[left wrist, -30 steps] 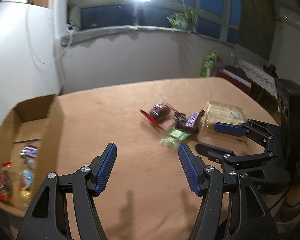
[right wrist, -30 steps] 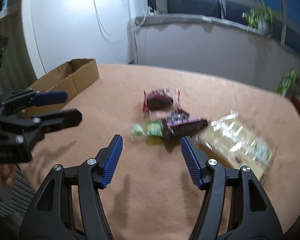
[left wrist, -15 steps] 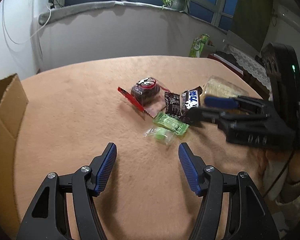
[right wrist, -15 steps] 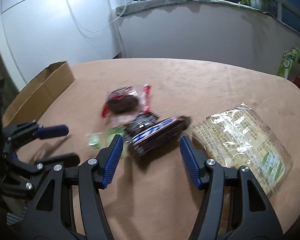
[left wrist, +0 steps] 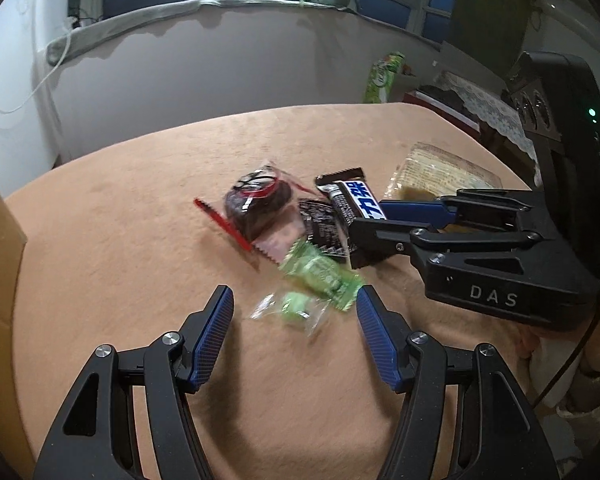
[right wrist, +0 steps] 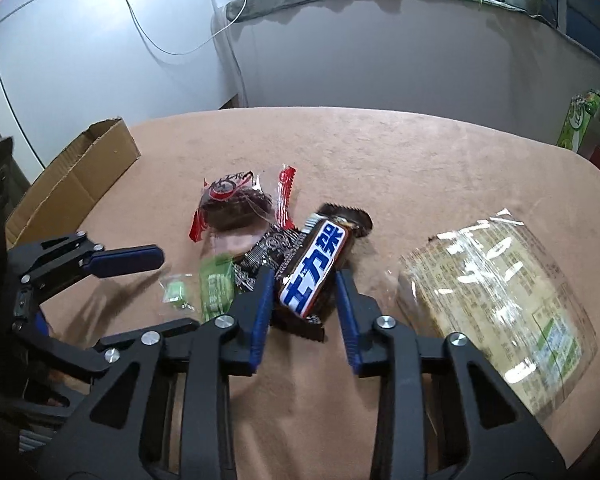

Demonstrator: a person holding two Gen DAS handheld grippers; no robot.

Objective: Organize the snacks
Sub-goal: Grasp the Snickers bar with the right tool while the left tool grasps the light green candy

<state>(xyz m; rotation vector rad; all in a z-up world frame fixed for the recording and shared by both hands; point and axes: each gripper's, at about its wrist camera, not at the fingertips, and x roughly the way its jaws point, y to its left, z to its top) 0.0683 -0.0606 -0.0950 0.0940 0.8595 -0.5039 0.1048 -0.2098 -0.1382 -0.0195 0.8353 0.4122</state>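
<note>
In the right wrist view my right gripper (right wrist: 304,286) is closing, and its blue pads touch both sides of a brown chocolate bar (right wrist: 316,264) with a blue and white label. From the left wrist view the same gripper (left wrist: 374,222) reaches in from the right onto the chocolate bar (left wrist: 356,200). My left gripper (left wrist: 296,318) is open with its jaws closing slightly. A small green candy (left wrist: 294,306) in clear wrap lies between its fingertips, untouched. A longer green packet (left wrist: 320,274) lies just beyond the candy.
A dark cake in a red-edged wrapper (right wrist: 232,204) and a dark patterned sachet (right wrist: 272,248) lie behind the bar. A large clear cracker packet (right wrist: 496,292) lies at the right. An open cardboard box (right wrist: 80,176) stands at the table's left edge.
The right jaws have come together around the chocolate bar. My left gripper has moved forward and down, so the green candy now lies between its fingertips.
</note>
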